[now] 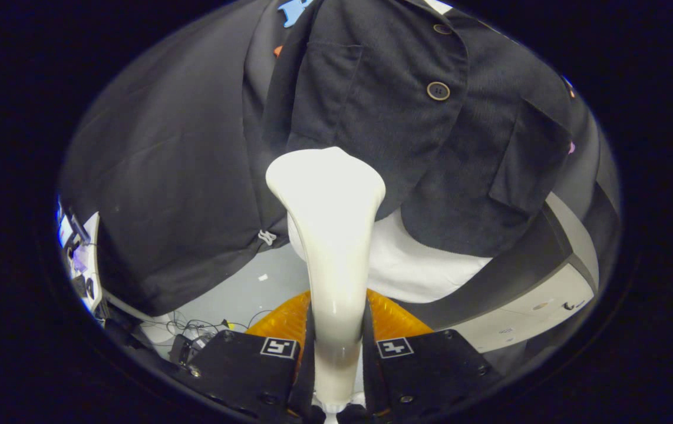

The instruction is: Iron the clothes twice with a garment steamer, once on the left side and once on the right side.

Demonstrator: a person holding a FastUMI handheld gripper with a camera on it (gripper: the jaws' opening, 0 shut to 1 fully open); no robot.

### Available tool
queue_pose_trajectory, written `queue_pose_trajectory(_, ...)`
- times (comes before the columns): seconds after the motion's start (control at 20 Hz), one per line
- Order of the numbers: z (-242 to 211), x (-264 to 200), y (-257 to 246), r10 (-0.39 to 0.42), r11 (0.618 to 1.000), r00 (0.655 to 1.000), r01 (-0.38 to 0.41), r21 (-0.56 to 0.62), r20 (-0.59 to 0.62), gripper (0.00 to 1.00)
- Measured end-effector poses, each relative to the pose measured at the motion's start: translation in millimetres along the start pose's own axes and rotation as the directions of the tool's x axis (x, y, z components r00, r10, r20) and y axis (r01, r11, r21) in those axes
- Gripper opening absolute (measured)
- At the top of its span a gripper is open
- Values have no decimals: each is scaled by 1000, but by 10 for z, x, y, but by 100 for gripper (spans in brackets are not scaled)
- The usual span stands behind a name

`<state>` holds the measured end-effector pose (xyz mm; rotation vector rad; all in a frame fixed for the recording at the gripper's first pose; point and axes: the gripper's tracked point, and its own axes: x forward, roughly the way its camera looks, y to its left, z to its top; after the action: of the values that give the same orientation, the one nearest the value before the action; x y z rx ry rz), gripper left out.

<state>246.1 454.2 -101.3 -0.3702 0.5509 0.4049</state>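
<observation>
Tangled cables (201, 327) on the floor — pale cabinet (540, 312) opposite.

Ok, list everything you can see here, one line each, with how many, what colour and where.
Garment steamer: one, white, handle clamped between the fingers, head up against the jacket.
Jacket: one, black, hanging just beyond the steamer head.
Buttons: two visible, dark with a lighter rim, on the jacket front above the steamer head.
Patch pockets: two, black, one on each side of the buttons.
White garment: one, showing below the jacket hem.
Cabinet: one, dark top with a pale front, beyond the fingers, under the jacket.
Cables: a tangle, dark, on the grey floor.
Tool: one, shut on the steamer handle.
</observation>
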Motion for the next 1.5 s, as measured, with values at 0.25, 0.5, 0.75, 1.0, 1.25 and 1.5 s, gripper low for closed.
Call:
queue_pose_trajectory(0.25,-8,-140,-72,12,1000,1000,-12,20,12,36)
queue_pose_trajectory(0.5,135,-602,-343,32,997,995,-38,68,97,36)
queue_pose_trajectory(0.75,168,-1313,-1018,-35,987,969,-4,158,243,36)
queue_pose_trajectory(1.0,-256,-1973,-1818,-131,960,948,49,276,289,36)
queue_pose_trajectory(1.25,-1027,-2546,-2559,-239,921,935,132,366,263,36)
queue_pose_trajectory(1.5,-1932,-2875,-3018,-275,884,941,167,437,196,36)
